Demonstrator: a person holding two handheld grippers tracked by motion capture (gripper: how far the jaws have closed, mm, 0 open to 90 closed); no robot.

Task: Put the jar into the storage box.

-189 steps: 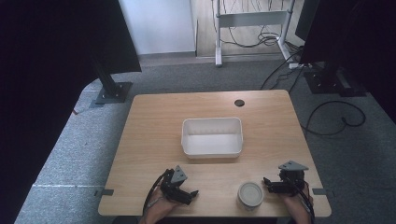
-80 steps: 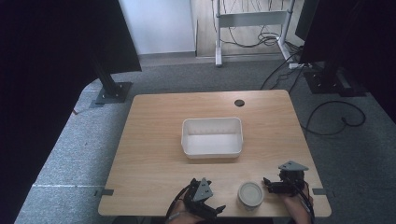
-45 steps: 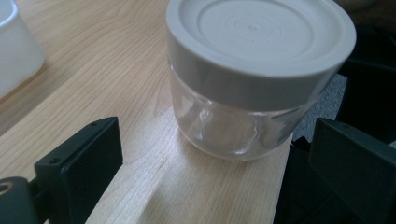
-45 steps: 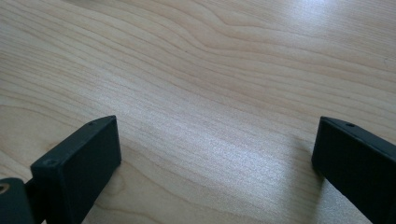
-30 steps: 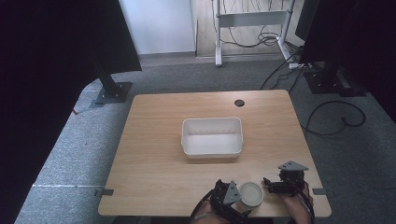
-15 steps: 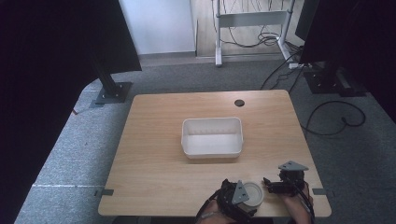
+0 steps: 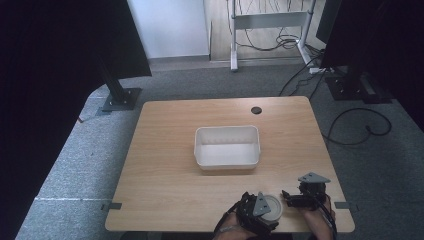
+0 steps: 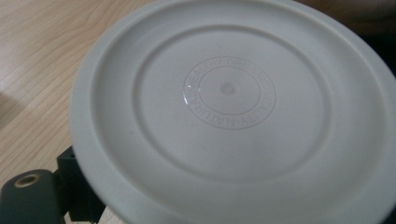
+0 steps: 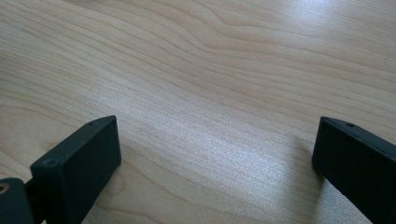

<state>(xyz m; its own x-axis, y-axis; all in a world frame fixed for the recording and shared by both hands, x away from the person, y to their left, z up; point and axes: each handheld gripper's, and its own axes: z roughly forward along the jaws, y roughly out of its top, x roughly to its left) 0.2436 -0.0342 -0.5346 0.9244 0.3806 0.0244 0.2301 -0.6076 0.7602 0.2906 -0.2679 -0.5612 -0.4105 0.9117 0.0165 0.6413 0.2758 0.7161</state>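
Grey, my lidded tub [image 7: 272, 206] sits at the worktop's [image 7: 165, 150] near edge against my left gripper [image 7: 256, 212], whose jaws I cannot judge, while my right gripper [image 7: 295, 198] stands spread apart.

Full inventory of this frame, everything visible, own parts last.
Round lidded container: 1, pale grey-white, near table edge, at the left claw; lid bears embossed ring text.
Rectangular bin: 1, white, table centre, nothing seen inside.
Table: 1, light wood, with a dark round hole near the far edge.
Stand bases: 2, black, on grey carpet left and right of the table.
White frame with cables: 1, beyond the table.
Left claw: 1, black, against the container; grip state unclear.
Right claw: 1, black, jaws apart over bare wood, right of the container.
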